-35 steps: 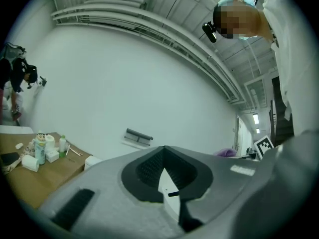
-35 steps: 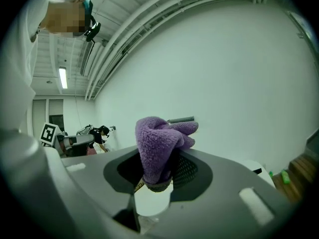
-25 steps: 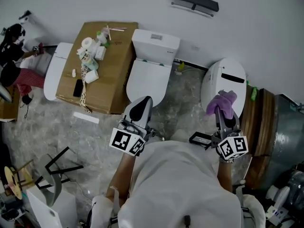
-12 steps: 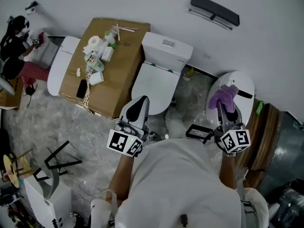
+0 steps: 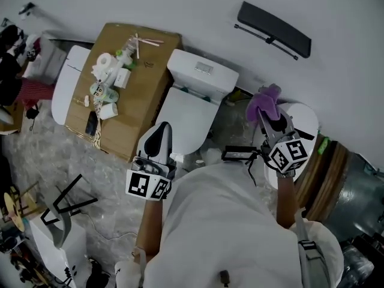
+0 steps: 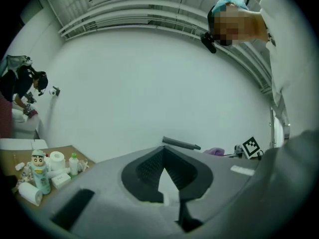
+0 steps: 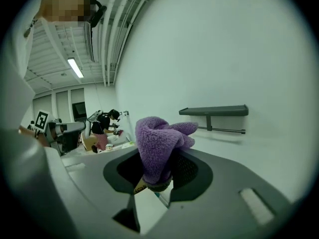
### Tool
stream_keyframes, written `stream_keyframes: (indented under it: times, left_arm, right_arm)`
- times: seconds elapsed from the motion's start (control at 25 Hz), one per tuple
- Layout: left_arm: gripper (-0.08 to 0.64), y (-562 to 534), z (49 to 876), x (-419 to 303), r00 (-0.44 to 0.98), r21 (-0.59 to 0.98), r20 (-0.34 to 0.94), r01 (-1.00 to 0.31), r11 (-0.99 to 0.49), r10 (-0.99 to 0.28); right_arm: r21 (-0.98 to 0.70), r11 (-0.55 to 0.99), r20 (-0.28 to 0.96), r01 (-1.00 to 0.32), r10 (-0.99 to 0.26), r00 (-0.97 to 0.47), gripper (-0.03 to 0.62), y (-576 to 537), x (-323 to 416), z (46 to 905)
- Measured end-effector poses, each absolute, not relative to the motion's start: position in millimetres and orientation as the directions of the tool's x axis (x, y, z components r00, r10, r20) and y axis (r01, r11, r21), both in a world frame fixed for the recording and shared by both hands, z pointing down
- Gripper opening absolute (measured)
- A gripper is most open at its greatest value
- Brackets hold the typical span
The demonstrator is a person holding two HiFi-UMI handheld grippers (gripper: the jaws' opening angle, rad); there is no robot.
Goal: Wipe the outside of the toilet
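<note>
Closest to us, the left tool is held low in front of our white top, its jaws pressed together at the tips with nothing between them, which its own view shows plainly; the right tool is raised on the other side and is pinching a bunched purple cloth, whose fluffy folds stand up out of the jaws in the right gripper view; just ahead of the left tool stands the white toilet, lid down, its tank against the wall, on a grey marbled floor; we cannot tell whether the left tool touches its front edge; the cloth is clear of the toilet, off to its right; on the toilet's left sits a cardboard box carrying paper rolls and small bottles; farthest off, a dark shelf is fixed to the pale wall
</note>
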State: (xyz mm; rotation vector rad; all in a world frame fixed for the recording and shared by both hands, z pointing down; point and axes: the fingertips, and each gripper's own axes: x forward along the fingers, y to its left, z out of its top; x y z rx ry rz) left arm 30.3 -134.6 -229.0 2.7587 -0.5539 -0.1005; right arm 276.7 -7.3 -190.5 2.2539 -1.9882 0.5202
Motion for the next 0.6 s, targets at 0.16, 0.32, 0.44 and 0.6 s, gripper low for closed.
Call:
stream_keyframes:
  times: [0.16,0.32,0.44,0.6]
  left_arm:
    - [0.006,-157.2,-217.8,56.2,0.897,0.343,0.011,-0.418,-0.841,-0.442]
    - [0.006,-183.3,-193.8,77.1,0.86,0.368,0.048,-0.488,-0.792,-0.508]
    - [0.006,-197.4,-179.5,97.1,0.849,0.389,0.06,-0.505,-0.771,-0.526]
    - [0.006,-212.4,-151.8,118.2,0.863,0.399,0.087,-0.488,-0.776,-0.498]
  right_arm:
    - [-0.138,-0.066,0.376,-0.988,-0.927,0.009,0.135,-48.8,303.2,-167.0]
    - [-0.15,-0.011,0.436,-0.989,-0.898,-0.056,0.135,-79.9,325.4,-140.3]
    - [-0.158,0.022,0.484,-0.987,-0.87,-0.097,0.135,-104.7,342.1,-113.8]
    - [-0.165,0.073,0.539,-0.984,-0.829,-0.151,0.135,-134.6,348.8,-76.1]
